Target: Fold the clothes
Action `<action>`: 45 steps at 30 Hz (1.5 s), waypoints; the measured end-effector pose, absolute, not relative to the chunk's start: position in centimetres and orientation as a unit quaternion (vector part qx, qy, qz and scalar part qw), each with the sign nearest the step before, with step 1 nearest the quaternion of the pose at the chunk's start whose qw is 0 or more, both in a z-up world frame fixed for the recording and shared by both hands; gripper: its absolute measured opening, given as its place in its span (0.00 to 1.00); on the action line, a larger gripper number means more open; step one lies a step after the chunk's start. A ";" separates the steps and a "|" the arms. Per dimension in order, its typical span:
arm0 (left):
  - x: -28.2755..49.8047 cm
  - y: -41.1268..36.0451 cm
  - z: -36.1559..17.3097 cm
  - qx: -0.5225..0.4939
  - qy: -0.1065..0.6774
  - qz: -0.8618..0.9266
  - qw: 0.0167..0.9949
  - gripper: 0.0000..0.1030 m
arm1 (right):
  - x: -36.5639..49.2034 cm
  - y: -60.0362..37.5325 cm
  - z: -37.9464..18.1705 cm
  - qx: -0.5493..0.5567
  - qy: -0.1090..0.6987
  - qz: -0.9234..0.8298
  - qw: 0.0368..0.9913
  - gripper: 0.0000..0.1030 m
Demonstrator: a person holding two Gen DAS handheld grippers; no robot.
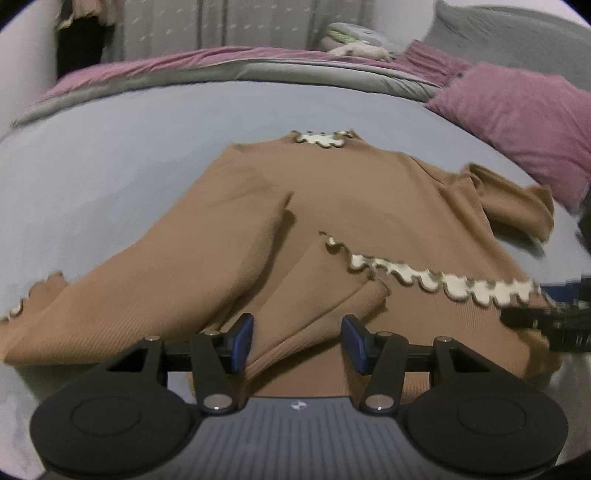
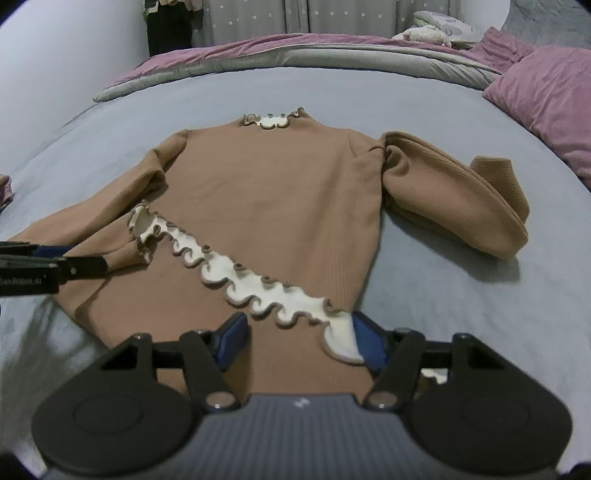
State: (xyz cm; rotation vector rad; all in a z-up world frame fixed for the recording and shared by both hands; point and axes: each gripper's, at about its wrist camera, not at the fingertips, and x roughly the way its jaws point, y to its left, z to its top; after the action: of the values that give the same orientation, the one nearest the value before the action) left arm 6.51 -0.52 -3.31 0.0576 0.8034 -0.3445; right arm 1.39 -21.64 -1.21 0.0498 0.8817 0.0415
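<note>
Left wrist view: the left hand-held gripper (image 1: pixel 297 341) hovers with jaws apart over the near edge of a brown sweater (image 1: pixel 332 206) spread on the bed (image 1: pixel 110 166).

Right wrist view: the right hand-held gripper (image 2: pixel 301 341) is spread wide, the sweater's white scalloped hem (image 2: pixel 258 280) lying between its fingers; a sleeve (image 2: pixel 454 199) lies folded at the right.

Home bedroom, bed (image 2: pixel 443 295), pillow (image 2: pixel 546 99), curtains (image 2: pixel 258 18)

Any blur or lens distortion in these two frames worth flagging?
Left wrist view: motion smear on the right hand-held gripper at the frame edge; the brown top slightly soft. Right wrist view: sharper, the top's scalloped hem crisp. Both: fisheye bends the bed.
</note>
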 end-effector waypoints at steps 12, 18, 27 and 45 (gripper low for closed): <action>6.4 -0.1 -2.2 0.055 0.377 -0.204 0.902 0.50 | 1.4 -22.3 -0.2 0.031 0.426 0.020 0.904 0.57; 6.8 1.2 -1.5 0.035 0.377 -0.242 0.893 0.50 | 1.1 -23.1 1.1 0.040 0.414 0.029 0.909 0.57; 7.3 -0.3 -2.5 0.041 0.371 -0.254 0.892 0.49 | 0.9 -23.7 1.4 0.032 0.417 0.033 0.908 0.57; 6.2 0.9 -1.5 0.006 0.364 -0.224 0.904 0.09 | 0.9 -23.5 0.1 0.011 0.433 0.029 0.901 0.56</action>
State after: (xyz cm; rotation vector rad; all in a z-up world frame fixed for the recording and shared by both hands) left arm 6.24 0.93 -1.50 0.0120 0.7517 -0.4623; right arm 0.85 -23.48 0.12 0.0227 0.8951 0.0591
